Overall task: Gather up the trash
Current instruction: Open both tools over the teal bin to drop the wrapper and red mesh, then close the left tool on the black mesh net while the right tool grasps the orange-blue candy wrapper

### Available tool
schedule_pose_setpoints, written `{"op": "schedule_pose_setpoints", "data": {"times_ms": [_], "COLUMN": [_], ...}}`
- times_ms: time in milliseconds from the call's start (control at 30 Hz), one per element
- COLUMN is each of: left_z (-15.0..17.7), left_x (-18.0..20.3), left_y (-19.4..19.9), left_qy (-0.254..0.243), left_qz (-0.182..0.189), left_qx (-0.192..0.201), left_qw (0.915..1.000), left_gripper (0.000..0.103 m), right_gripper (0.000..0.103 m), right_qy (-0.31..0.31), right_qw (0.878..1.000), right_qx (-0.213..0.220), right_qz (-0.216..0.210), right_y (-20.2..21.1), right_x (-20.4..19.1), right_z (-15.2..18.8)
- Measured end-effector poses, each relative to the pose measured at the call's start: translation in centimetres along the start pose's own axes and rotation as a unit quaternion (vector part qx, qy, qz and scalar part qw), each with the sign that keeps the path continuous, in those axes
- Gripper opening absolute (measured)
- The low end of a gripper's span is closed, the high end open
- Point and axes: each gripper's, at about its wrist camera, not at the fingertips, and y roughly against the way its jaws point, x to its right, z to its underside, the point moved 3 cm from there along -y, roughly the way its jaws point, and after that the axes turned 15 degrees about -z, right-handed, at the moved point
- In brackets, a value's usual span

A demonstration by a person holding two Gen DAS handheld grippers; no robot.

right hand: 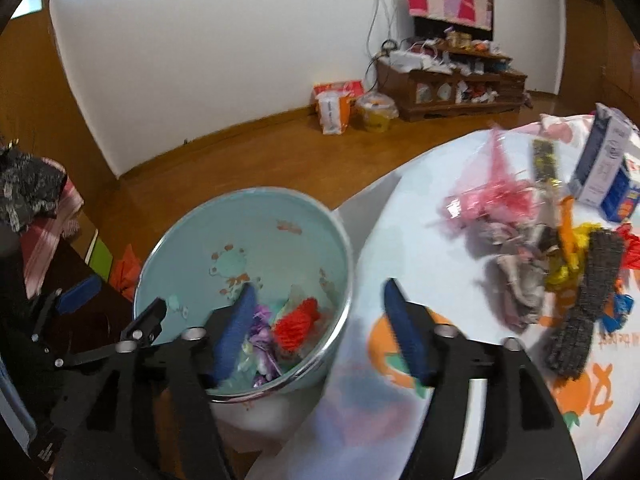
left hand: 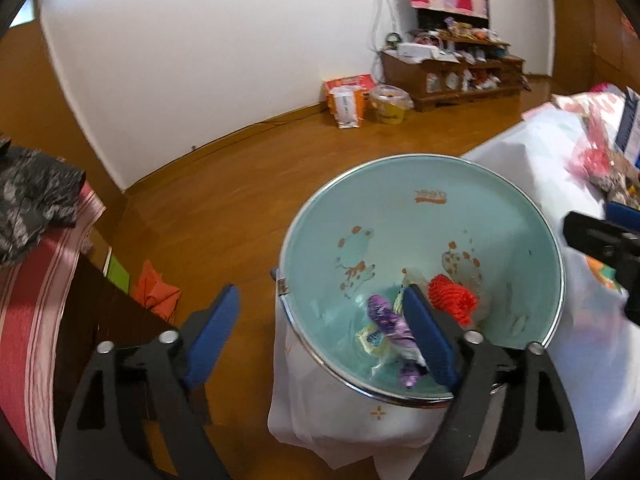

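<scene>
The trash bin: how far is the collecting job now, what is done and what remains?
Done: the light blue bin already holds a red mesh piece and a purple wrapper. In hand: nothing; the left gripper and the right gripper are both open and empty near the bin. Left: a pile of wrappers, a pink bag and a carton lie on the white table.

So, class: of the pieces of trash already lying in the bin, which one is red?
The crumpled red netting, lying at the bottom of the pale blue bin. The pieces beside it are a purple-and-white wrapper and a pale yellowish one.
</scene>
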Motion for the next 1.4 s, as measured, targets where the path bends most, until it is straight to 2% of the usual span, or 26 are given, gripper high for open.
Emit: {"op": "schedule_pose_setpoints", "data": {"times_ms": [33,200,400,767,1100,1400], "left_z": [0.1,0.5,0.7,0.6,1.4,0.8], "left_x": [-0.1,0.1,1.3,5.1,9.3,14.1], "left_y": [0.1,1.5,3.5,6.9,9.9,12.5], "left_qy": [0.005,0.015,0.000,-0.030,-0.068,-0.099], "left_qz": [0.000,-0.002,-0.001,0.035,0.065,0.108], "left_qx": [-0.001,0.005,0.023,0.045,0.057,0.077], "left_qw": [1.0000,0.9999,0.9997,0.9979,0.9940,0.9862], "left_gripper": [0.085,0.091,0.097,0.097,0.097,0.094], "right_gripper": [0.080,0.087,0.087,0.087,0.086,0.068], "right_qy": [0.000,-0.009,-0.017,-0.080,-0.106,-0.134], "right_qw": [1.000,0.999,0.998,0.988,0.983,0.976], "right_qx": [0.009,0.030,0.040,0.067,0.076,0.081], "right_qz": [0.003,0.021,0.046,0.112,0.130,0.150], "right_y": [0.6,2.6,4.9,10.9,14.0,16.7], "right_x": [0.1,1.2,3.2,10.6,13.7,17.1], "right_z": [0.0,0.1,1.3,4.4,6.7,8.1]}}
